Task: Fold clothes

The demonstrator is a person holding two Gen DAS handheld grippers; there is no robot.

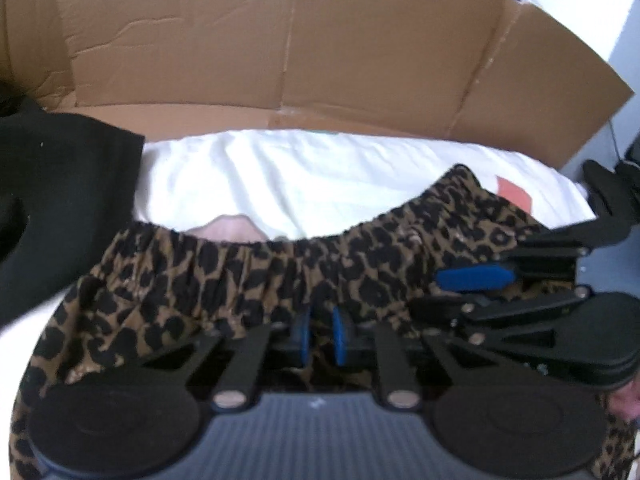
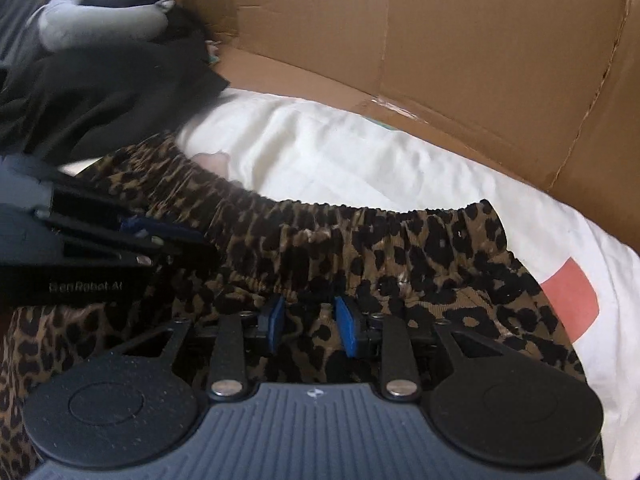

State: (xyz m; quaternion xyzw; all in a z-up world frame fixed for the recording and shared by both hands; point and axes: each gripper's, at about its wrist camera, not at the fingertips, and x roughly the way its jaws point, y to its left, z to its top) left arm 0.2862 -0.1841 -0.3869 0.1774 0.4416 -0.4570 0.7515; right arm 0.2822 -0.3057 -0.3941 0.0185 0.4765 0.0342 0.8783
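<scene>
Left gripper pads narrowly apart, right gripper wider; whether either pinches the leopard-print elastic-waist garment between them, can't tell. Garment on white sheet, waistband running left-right, far side. Brown cardboard box behind, open flaps, contents unclear.

Both handheld grippers, the left gripper and right gripper, pair blue pads with black linkage arms, silver rivets, ribbed grey housings and round black discs

Leopard-print garment cut off below
</scene>
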